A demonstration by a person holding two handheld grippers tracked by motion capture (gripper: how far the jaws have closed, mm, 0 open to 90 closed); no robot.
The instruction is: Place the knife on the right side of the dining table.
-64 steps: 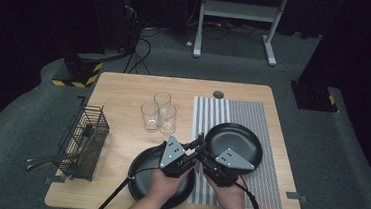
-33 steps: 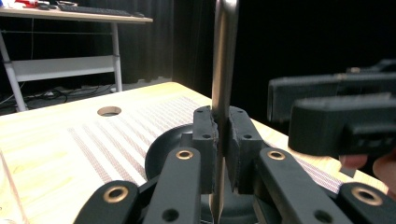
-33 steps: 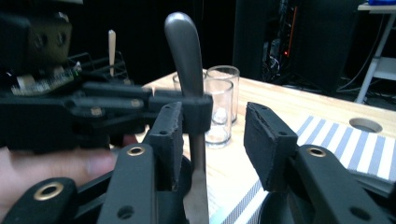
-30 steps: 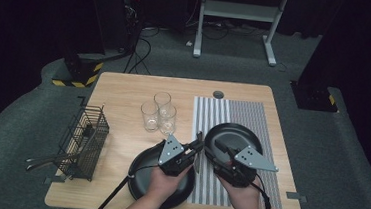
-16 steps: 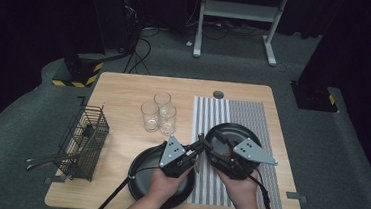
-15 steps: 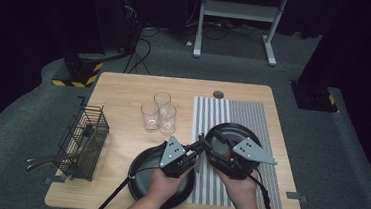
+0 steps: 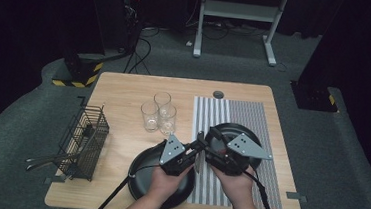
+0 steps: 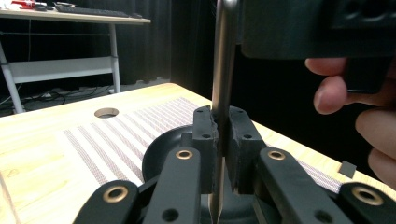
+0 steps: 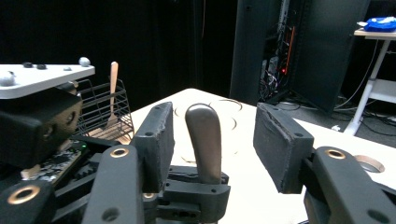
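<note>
My left tool (image 8: 218,140) clamps the knife (image 8: 223,70) upright; my right tool (image 9: 212,140), jaws just opened, straddles its handle (image 9: 204,140) untouched. Next: withdraw right, rack it.

Left gripper (image 7: 193,149): we note a black body, a grey three-cornered plate on top carrying small dark dots, and a black cable trailing back off the table edge. Its two black jaws end in blocky pads (image 8: 205,140) with small screw holes; the linkage arms carry brass-coloured rivets.

Right gripper (image 7: 210,136): we note the same black build, a larger grey three-cornered plate, a black cable, brass-coloured rivets and rough-faced black pads (image 9: 279,144).

Forearms: bare, no sleeves seen.
</note>
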